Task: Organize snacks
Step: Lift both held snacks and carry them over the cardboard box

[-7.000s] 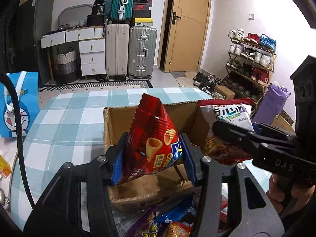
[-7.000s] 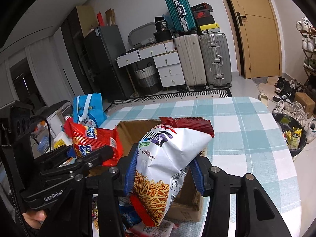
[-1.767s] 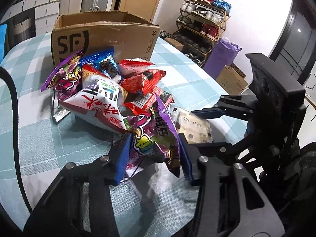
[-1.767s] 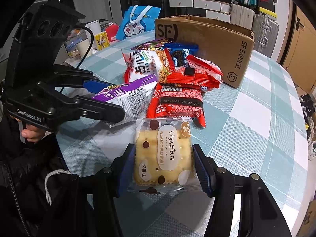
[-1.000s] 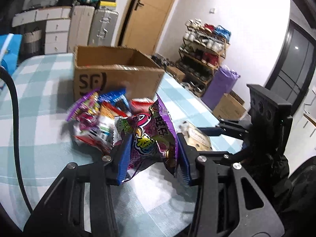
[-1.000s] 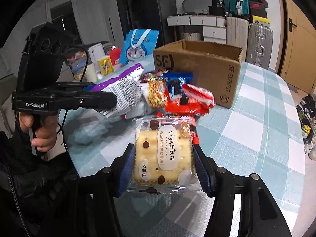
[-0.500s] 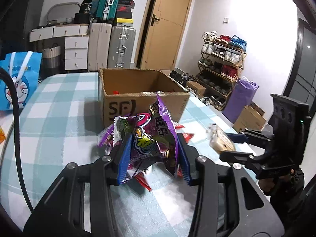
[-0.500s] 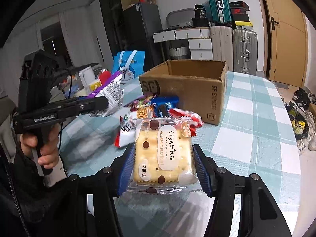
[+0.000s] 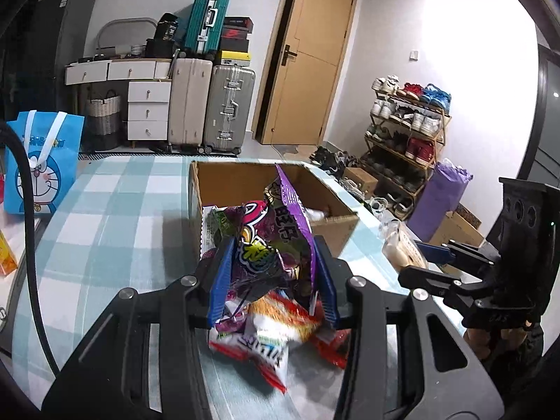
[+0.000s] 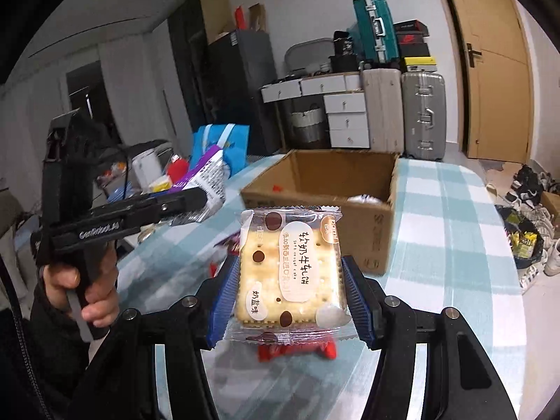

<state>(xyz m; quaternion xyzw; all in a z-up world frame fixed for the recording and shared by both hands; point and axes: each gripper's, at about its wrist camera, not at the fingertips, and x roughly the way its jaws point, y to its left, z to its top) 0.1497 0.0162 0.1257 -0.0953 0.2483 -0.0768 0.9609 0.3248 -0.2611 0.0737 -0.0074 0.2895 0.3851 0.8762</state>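
Checked tablecloth (image 9: pixel 105 231) below, fingers clamp purple bag (image 9: pixel 269 245) and, seemingly, "soft nougat cake" packet (image 10: pixel 290 273).

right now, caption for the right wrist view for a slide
Right gripper holds a cracker packet before the open cardboard box.

Left gripper (image 9: pixel 271 276): raised, blue fingers clamped on purple snack bag (image 9: pixel 276 241).
Right gripper (image 10: pixel 290 294): raised, gripping cracker packet (image 10: pixel 290 273).
Left hand (image 10: pixel 84 287): apparently bare, wrapped round handle.
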